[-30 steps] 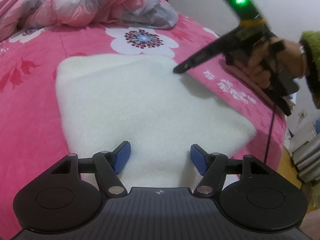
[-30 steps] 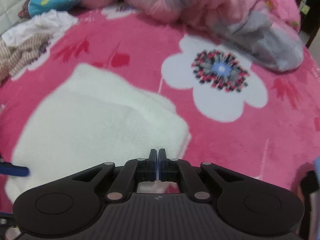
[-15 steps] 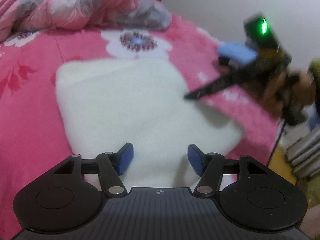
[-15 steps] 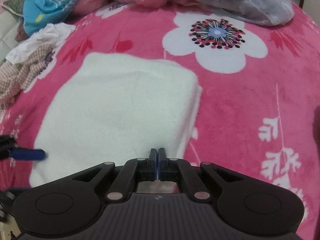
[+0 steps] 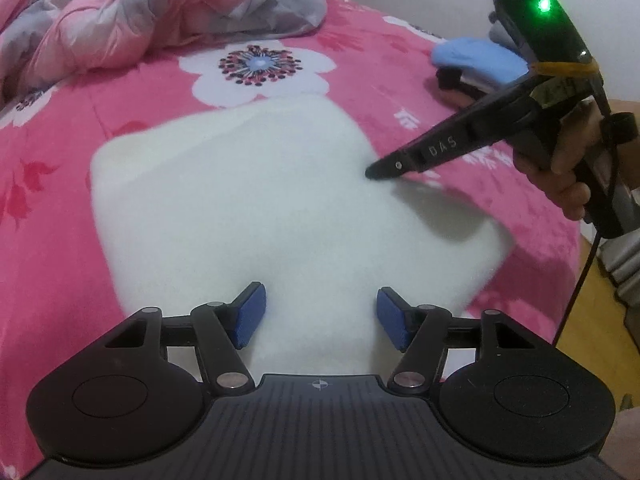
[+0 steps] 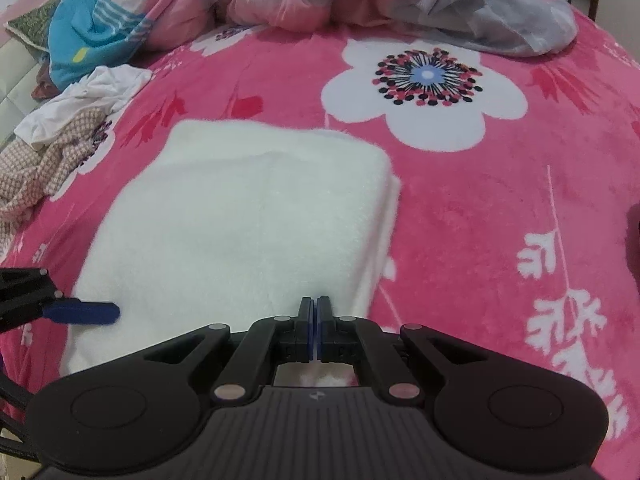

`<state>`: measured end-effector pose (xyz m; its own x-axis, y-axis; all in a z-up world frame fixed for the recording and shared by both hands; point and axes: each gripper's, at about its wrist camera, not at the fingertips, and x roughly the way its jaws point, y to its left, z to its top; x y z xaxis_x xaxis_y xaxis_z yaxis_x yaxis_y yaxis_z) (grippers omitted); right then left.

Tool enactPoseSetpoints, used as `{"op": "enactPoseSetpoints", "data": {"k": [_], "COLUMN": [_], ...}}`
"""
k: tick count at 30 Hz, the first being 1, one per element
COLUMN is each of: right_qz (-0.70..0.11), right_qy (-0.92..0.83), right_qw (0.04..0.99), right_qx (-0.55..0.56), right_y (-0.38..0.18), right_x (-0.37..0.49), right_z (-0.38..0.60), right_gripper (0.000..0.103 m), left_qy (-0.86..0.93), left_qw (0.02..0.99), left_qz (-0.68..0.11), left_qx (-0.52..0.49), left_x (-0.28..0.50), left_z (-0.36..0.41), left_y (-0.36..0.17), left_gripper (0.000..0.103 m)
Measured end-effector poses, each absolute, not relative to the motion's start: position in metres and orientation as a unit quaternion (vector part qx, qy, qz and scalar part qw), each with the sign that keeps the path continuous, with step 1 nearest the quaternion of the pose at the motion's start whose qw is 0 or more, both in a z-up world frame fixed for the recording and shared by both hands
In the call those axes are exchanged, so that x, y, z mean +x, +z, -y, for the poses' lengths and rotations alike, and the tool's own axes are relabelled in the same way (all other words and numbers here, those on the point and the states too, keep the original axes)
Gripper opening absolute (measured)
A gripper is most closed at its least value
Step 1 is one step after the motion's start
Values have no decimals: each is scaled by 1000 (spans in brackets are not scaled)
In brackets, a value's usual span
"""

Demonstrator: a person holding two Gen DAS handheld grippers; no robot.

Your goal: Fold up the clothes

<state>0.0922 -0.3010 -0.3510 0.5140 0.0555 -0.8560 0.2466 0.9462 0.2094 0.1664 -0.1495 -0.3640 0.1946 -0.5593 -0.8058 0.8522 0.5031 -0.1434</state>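
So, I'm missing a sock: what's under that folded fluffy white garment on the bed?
The fluffy white garment lies flat on the pink flowered blanket, with its own lower layer showing along the right edge. Anything beneath it is covered and cannot be seen.

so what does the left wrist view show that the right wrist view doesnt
Only the left wrist view shows a folded stack with a blue garment at the bed's far right edge, the hand holding the right gripper, and its green light.

Only the right wrist view shows the unfolded pile of white and checked clothes on the left, and a blue patterned fabric behind it.

Both show the folded white garment, the pink flowered blanket, the crumpled pink and grey duvet, the open left gripper and the shut right gripper.
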Motion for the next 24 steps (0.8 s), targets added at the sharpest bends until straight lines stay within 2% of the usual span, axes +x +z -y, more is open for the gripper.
{"op": "enactPoseSetpoints", "data": {"k": [3, 5, 6, 9, 12, 16, 20, 22, 24], "right_qz": [-485, -486, -490, -529, -515, -497, -506, -527, -541], "right_qy": [-51, -57, -67, -115, -88, 32, 101, 87, 60], "right_qw": [861, 862, 860, 833, 846, 867, 852, 836, 833], "right_qx": [143, 134, 128, 115, 105, -11, -90, -127, -95], "right_y": [-344, -339, -336, -331, -308, -293, -309, -324, -326], "right_x": [84, 72, 65, 44, 32, 34, 28, 23, 21], "right_z": [298, 297, 297, 305, 296, 238, 208, 213, 231], "right_gripper": [0, 15, 34, 33, 33, 32, 31, 26, 27], "left_qy": [-470, -470, -470, -468, -465, -458, -445, -441, -436], "left_qw": [751, 750, 751, 752, 753, 754, 750, 749, 749], "left_qz": [-433, -435, -434, -431, -432, -437, -458, -467, -472], "left_qx": [166, 164, 166, 172, 172, 176, 170, 165, 163], "left_x": [170, 171, 171, 170, 169, 170, 174, 177, 178], "left_z": [147, 147, 148, 148, 149, 153, 156, 158, 159], "left_y": [-364, -364, -364, -363, -363, -363, -359, -357, -355], "left_gripper": [63, 63, 63, 63, 63, 63, 63, 62, 62]}}
